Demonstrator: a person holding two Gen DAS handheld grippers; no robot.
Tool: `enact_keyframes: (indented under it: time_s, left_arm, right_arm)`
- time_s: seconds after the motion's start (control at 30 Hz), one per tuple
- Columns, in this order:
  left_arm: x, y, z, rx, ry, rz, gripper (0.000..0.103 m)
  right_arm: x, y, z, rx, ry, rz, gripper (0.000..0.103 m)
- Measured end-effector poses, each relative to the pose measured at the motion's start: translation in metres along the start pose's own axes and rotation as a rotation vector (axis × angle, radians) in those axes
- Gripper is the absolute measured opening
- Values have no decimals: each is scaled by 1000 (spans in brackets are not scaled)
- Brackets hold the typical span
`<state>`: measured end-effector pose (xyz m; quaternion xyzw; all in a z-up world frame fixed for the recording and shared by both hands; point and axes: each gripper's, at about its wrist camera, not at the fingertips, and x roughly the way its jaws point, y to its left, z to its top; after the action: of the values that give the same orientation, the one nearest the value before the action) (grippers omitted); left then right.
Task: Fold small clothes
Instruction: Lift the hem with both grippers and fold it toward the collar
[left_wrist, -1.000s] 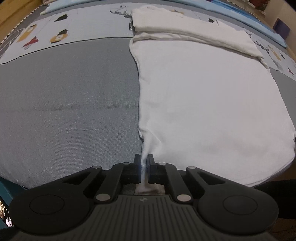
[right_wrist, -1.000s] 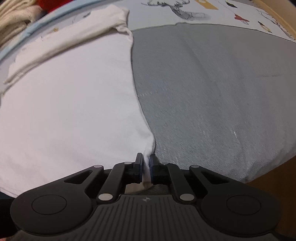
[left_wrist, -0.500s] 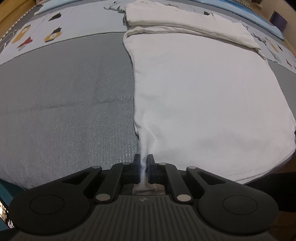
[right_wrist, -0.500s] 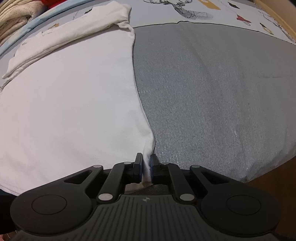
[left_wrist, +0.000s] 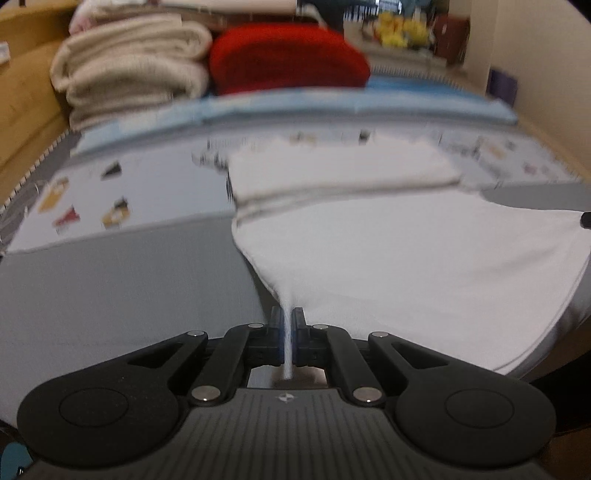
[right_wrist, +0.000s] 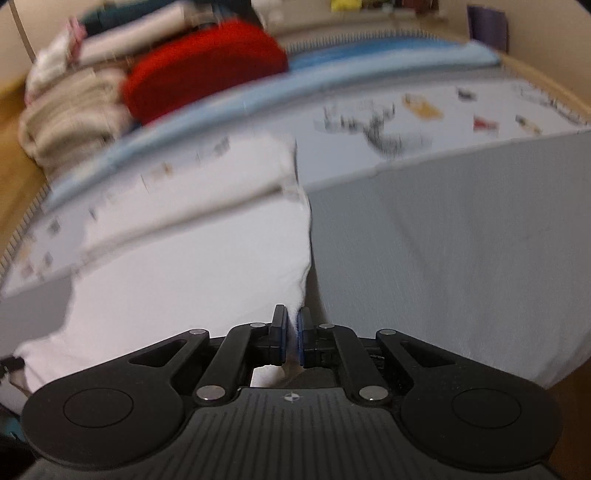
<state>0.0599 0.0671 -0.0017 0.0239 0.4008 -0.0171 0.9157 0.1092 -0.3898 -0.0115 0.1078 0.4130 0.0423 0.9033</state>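
Left tool (left_wrist: 287, 328) clamped on near left corner of white garment (left_wrist: 406, 258), right tool (right_wrist: 292, 332) clamped on near right corner, garment's far part on grey bed (left_wrist: 110, 280), near edge raised

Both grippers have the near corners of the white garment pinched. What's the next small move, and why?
Probably carry both corners forward together toward the already folded band at the far end. The left gripper and right gripper are each shut on a near corner of the white garment, and the folded band lies flat ahead, so this halves it.
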Motion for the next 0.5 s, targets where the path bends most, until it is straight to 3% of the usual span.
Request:
enact_keyframes:
  time_s: [0.3, 0.4, 0.5]
  left_arm:
    - [-130, 22, -4, -119, -163, -83, 3]
    - [-132, 25, -4, -140, -154, -105, 3]
    - [-106, 25, 4, -140, -107, -96, 3]
  right_arm:
    - [-141, -16, 9, 45, -242, 196, 4]
    - [-171, -29, 4, 92, -310, 238, 4]
    - [-158, -32, 4, 92, -307, 202, 4]
